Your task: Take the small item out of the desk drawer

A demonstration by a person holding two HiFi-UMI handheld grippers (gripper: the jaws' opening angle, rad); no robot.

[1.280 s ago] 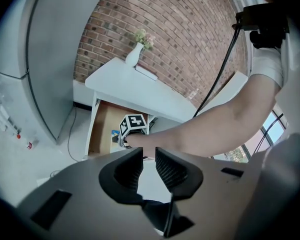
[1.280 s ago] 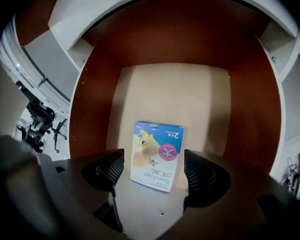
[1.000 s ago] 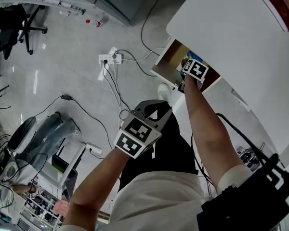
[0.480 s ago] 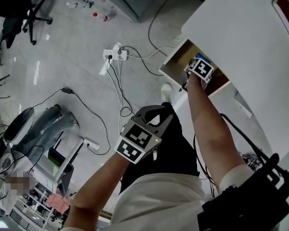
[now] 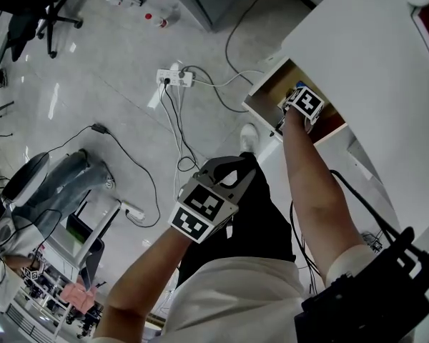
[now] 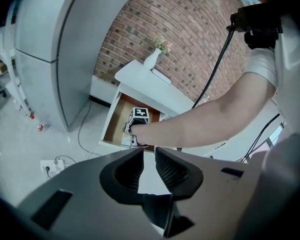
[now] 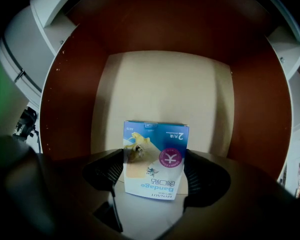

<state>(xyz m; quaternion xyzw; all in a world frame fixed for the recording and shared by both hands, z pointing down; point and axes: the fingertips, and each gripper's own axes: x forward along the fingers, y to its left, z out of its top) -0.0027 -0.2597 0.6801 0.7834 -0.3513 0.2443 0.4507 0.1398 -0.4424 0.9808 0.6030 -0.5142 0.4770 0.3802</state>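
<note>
The desk drawer point(image 5: 261, 95) stands pulled open under the white desk point(image 5: 372, 56); its floor is pale wood point(image 7: 165, 84) with dark brown walls. A small blue and white bandage box point(image 7: 155, 156) lies inside it. My right gripper point(image 7: 154, 171) reaches into the drawer point(image 6: 115, 121), and its two jaws press against the box's sides. In the head view only that gripper's marker cube point(image 5: 304, 104) shows. My left gripper point(image 5: 229, 164) hangs in front of my body over the floor, jaws nearly together with nothing between them point(image 6: 149, 161).
A power strip point(image 5: 175, 78) and several cables lie on the grey floor left of the drawer. A tall grey cabinet point(image 6: 45, 59) stands left of the desk. A white vase point(image 6: 154, 59) sits on the desktop. An office chair point(image 5: 36, 13) stands at the far left.
My right gripper has stayed in the drawer, sitting slightly deeper in it. The head view has drifted a little. The left gripper has hardly moved.
</note>
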